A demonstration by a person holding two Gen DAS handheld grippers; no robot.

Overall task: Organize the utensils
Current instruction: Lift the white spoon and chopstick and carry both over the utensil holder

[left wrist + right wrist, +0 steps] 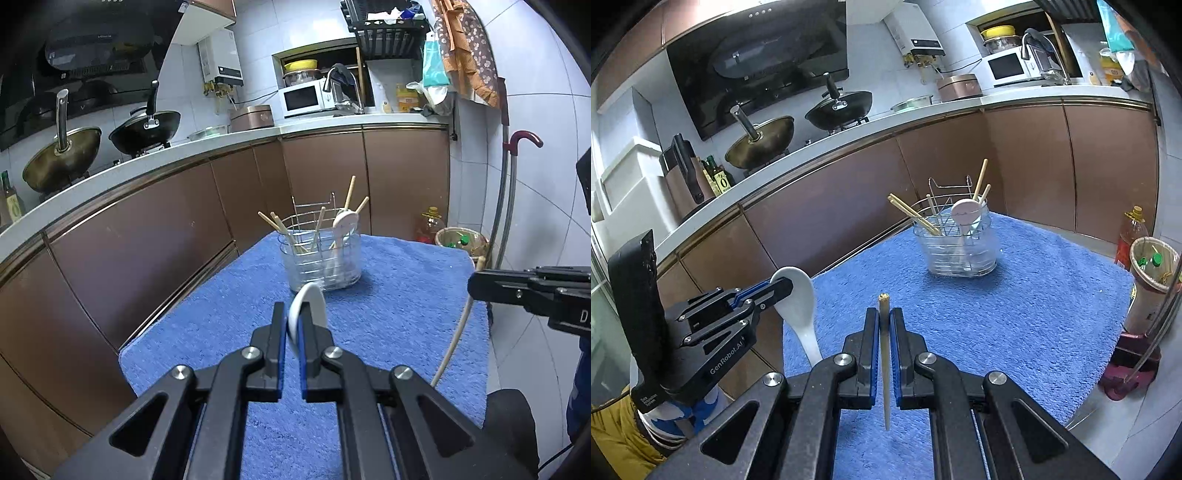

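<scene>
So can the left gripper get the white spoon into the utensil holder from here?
Probably yes. The left gripper holds the white spoon, and only bare blue towel lies before the utensil holder, whose top is open.

The left wrist camera sits just behind the left gripper, whose fingers fill the lower centre of its frame, and looks forward across the blue towel toward the utensil caddy at mid-frame and the brown cabinets beyond. The right wrist camera looks likewise over the right gripper, with the caddy right of centre. Both views share towel, caddy, counter, woks and microwave. Each shows the other gripper at its edge.
</scene>
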